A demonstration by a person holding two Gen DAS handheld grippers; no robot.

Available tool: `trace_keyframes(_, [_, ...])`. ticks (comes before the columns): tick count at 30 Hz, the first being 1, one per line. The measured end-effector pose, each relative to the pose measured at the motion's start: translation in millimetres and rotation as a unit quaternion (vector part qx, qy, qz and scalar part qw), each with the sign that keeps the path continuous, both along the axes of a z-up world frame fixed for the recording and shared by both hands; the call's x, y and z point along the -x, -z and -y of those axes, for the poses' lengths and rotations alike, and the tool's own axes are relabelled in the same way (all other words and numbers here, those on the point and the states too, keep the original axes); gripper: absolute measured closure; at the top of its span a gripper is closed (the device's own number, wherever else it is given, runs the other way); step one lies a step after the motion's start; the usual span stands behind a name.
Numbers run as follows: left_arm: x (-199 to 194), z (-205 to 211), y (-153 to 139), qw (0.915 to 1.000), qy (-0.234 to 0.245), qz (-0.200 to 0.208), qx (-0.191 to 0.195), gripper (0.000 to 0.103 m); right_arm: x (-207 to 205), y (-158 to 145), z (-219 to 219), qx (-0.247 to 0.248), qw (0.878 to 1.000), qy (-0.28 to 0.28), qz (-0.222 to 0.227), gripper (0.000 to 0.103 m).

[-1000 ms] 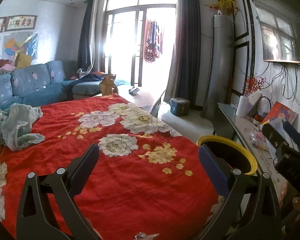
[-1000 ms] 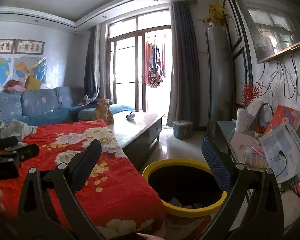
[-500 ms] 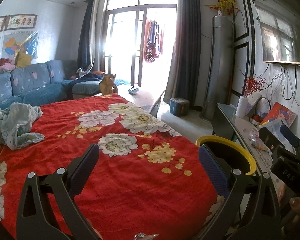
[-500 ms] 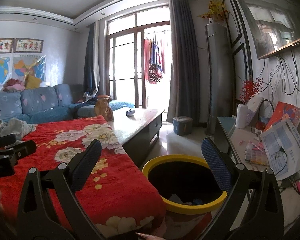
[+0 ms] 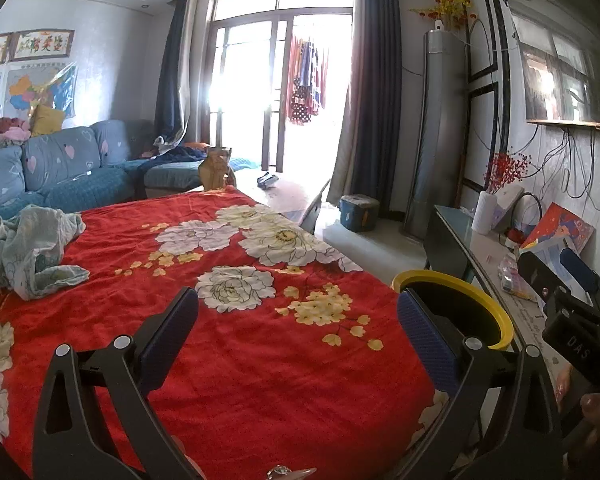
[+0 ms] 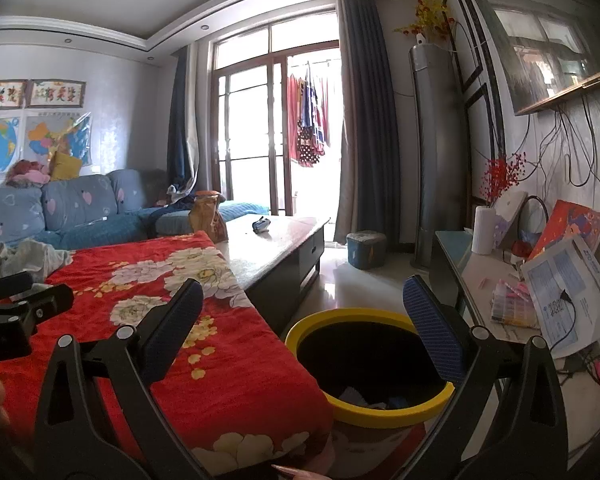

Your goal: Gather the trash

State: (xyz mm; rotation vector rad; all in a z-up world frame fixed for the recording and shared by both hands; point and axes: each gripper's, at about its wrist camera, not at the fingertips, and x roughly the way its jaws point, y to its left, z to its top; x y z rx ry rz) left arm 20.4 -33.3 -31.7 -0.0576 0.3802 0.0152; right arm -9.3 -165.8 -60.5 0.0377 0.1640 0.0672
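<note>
**Beside the table: both tools spread wide, nothing held**

Down by the table's right edge sits the yellow-rimmed bin (image 6: 370,364), black inside, w/ scraps of trash (image 6: 374,396) lying at its bottom. Right tool (image 6: 302,320) hangs above and just short of it, jaws released, blue pads wide apart, nothing between them. Left tool (image 5: 296,324) hovers over the red floral cloth (image 5: 228,352), also released and empty; the bin's rim (image 5: 500,320) shows behind its right finger. A crumpled pale blue-green rag (image 5: 32,252) lies on the cloth's far left. Beyond the cloth: bare tabletop (image 6: 276,236) w/ a brown bag (image 6: 208,220) and a small dark item (image 6: 260,225). Blue sofa (image 5: 64,176) on the left, a small blue stool (image 6: 366,249) by the curtains, a cluttered side shelf (image 6: 496,280) on the right.
</note>
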Motion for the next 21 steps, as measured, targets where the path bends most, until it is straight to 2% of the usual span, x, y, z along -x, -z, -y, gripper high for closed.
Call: trace_keyframes(21, [0.2, 0.6, -1.0, 1.0000, 0.000, 0.002, 0.001, 0.006, 0.2, -0.7, -0.2, -0.001, 1.000, 0.000, -0.001, 0.011])
